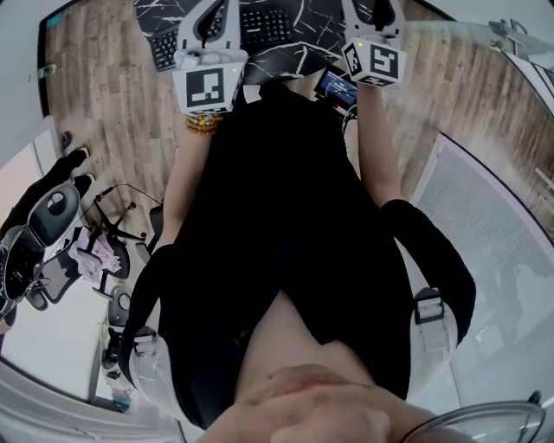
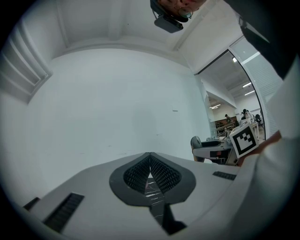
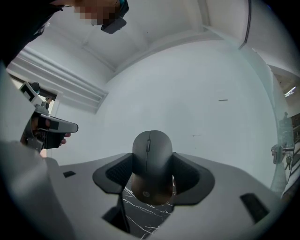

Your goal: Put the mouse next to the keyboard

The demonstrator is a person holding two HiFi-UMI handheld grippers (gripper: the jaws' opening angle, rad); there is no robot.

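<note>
A dark grey mouse (image 3: 151,159) stands on end between the pads of my right gripper (image 3: 151,180), which is shut on it and tilted up toward a white wall. In the head view the right gripper (image 1: 372,16) is at the top right and the mouse is hidden there. A black keyboard (image 1: 264,24) lies on a black marbled mat (image 1: 286,56) at the top edge. My left gripper (image 2: 150,176) is shut with its ribbed pads meeting and nothing between them; in the head view the left gripper (image 1: 208,22) hangs over the keyboard's left part.
A wooden surface (image 1: 104,95) surrounds the mat. A small dark device with a lit screen (image 1: 336,86) lies by the right marker cube (image 1: 374,60). An office chair (image 1: 48,216) stands at the lower left. The person's black-clad body fills the middle of the head view.
</note>
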